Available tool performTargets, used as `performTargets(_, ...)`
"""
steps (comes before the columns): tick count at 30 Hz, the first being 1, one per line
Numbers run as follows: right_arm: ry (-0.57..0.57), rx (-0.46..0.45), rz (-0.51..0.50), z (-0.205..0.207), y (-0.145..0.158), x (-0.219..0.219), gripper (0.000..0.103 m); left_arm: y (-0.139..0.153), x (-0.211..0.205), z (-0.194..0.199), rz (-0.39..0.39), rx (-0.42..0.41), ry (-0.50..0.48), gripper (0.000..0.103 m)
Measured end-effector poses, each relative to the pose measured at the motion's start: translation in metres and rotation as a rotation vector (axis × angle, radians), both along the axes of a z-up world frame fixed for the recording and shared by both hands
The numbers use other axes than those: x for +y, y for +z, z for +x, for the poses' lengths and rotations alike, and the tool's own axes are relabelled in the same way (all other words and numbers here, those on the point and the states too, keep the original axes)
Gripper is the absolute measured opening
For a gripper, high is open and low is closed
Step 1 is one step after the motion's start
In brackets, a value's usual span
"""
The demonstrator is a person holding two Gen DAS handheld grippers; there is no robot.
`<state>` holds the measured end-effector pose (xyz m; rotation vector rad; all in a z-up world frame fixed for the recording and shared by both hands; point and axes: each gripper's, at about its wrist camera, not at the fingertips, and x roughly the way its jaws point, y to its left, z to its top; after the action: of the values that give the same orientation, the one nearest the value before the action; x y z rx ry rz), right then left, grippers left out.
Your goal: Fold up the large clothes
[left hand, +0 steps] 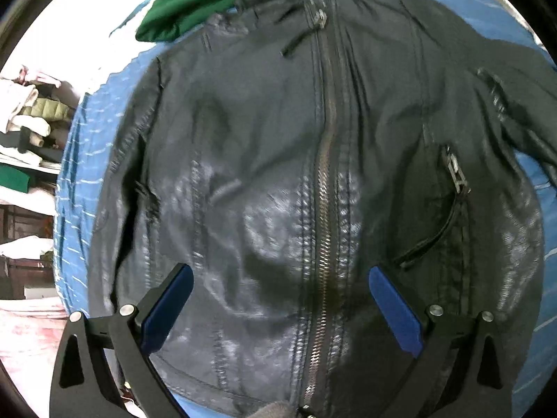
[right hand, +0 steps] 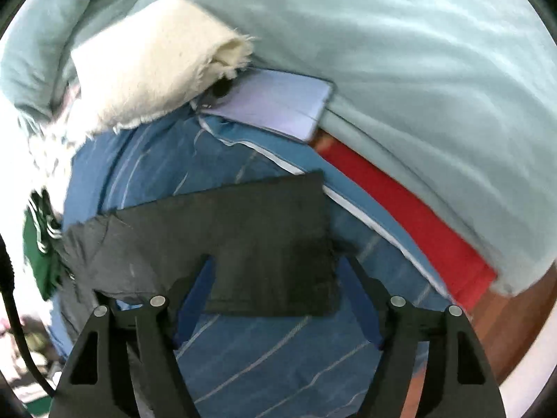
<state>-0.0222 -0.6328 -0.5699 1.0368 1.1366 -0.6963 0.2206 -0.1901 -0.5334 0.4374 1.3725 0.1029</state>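
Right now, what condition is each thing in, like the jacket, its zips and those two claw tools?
Black jacket: spread flat, front up, on the blue striped sheet.
Front zipper: closed.
Pocket zipper: open.
Jacket sleeve: lying flat, stretched out on the sheet.
Green garment: bunched beyond the collar.
Left gripper: open, holding nothing.
Right gripper: open, straddling the sleeve end.

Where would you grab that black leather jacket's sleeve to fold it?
Probably at the flat cuff end of the black leather jacket's sleeve. It lies spread on the blue striped bedsheet, its straight edge facing the open right tool, so come from below.
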Motion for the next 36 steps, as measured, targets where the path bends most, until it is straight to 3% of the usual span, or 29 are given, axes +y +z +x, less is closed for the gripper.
performTargets(2,-0.057,-0.119,0.067,-0.018,-0.009,0.017,0.078,-0.014,-0.001,-0.001,0.002,0.02,-0.003,0.103)
performTargets(4,-0.079,-0.171,0.129,-0.018,-0.024,0.03,0.083,-0.021,-0.001,-0.004,-0.001,0.013,-0.007,0.103)
performTargets(9,-0.198,-0.279,0.253,-0.017,-0.083,0.053,0.083,-0.03,0.002,-0.002,-0.03,0.025,0.013,0.103)
performTargets(13,-0.369,-0.404,0.227,-0.015,-0.1,0.052,0.083,-0.033,0.007,0.001,-0.065,0.043,0.035,0.103)
performTargets(17,-0.453,-0.542,0.206,-0.008,-0.105,0.044,0.082,-0.034,0.009,0.003,-0.076,0.044,0.039,0.103)
performTargets(23,-0.487,-0.562,0.176,0.014,-0.114,0.026,0.082,-0.04,0.015,0.006,-0.107,0.053,0.06,0.103)
performTargets(24,-0.481,-0.57,0.161,0.022,-0.11,0.023,0.078,-0.04,0.016,0.007,-0.111,0.056,0.063,0.103)
performTargets(25,-0.471,-0.558,0.142,0.024,-0.107,0.019,0.046,-0.041,0.016,0.008,-0.112,0.06,0.064,0.103)
performTargets(26,-0.467,-0.542,0.137,0.025,-0.107,0.015,0.008,-0.041,0.016,0.009,-0.11,0.062,0.064,0.103)
performTargets(28,-0.487,-0.549,0.146,0.027,-0.106,0.007,0.006,-0.038,0.016,0.009,-0.108,0.063,0.069,0.103)
performTargets(30,-0.453,-0.524,0.086,0.034,-0.084,0.001,0.006,-0.032,0.027,0.015,-0.116,0.057,0.084,0.103)
performTargets(36,-0.245,-0.545,-0.079,0.071,0.032,0.016,0.006,0.001,0.059,0.019,-0.164,-0.04,0.18,0.103)
